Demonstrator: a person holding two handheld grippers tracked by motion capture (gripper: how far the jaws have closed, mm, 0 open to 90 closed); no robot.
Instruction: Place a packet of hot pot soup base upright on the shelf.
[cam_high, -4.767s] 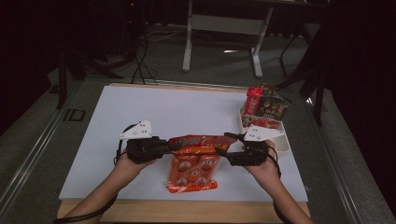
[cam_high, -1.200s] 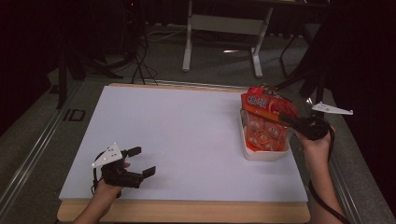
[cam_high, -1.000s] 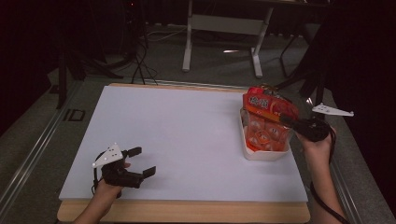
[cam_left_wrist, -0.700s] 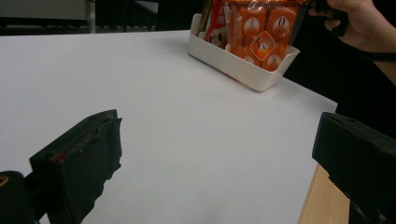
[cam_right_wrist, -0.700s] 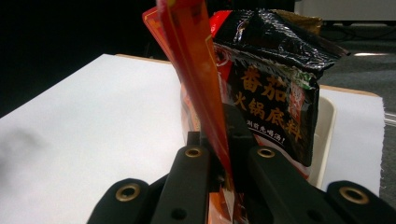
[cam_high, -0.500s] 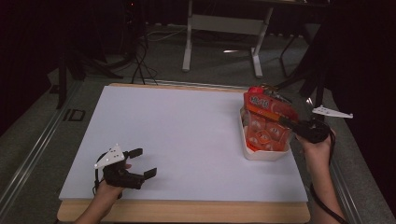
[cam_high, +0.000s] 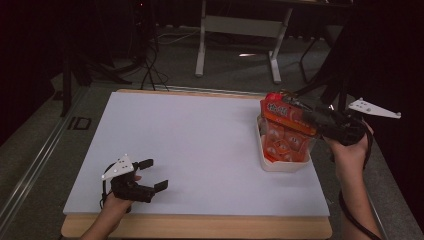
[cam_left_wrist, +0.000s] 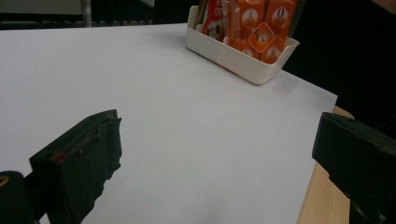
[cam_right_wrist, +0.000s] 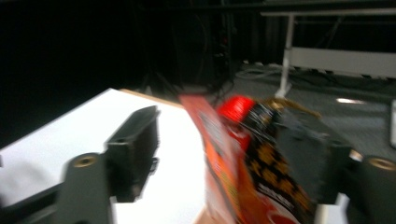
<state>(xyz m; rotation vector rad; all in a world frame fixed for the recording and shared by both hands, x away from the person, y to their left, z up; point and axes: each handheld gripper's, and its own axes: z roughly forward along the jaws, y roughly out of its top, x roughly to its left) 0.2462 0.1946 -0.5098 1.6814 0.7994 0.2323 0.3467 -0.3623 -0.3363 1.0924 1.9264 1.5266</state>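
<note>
An orange snack bag (cam_high: 285, 132) stands upright in the white tray (cam_high: 285, 166) at the table's right edge, among other packets. My right gripper (cam_high: 300, 110) hovers at the bag's top. Its jaws have just been opening, and in the right gripper view the bag's top edge (cam_right_wrist: 219, 154) stands between the spread jaws of the right gripper (cam_right_wrist: 224, 121), apart from the left pad. My left gripper (cam_high: 156, 174) rests open near the front left corner with nothing in it. From the left gripper (cam_left_wrist: 219, 123) view, the bag (cam_left_wrist: 261, 28) and tray (cam_left_wrist: 233, 56) lie far ahead.
A red packet (cam_right_wrist: 238, 109) and a dark patterned one (cam_right_wrist: 275, 182) share the tray behind the bag. The white sheet (cam_high: 200, 145) covers the table, with its wooden edge (cam_high: 200, 226) at the front. Table legs and cables stand on the floor beyond.
The right gripper's jaws have spread apart around the bag's top and the hand has lifted a little. The bag stays standing in the tray. The left gripper has kept still.
</note>
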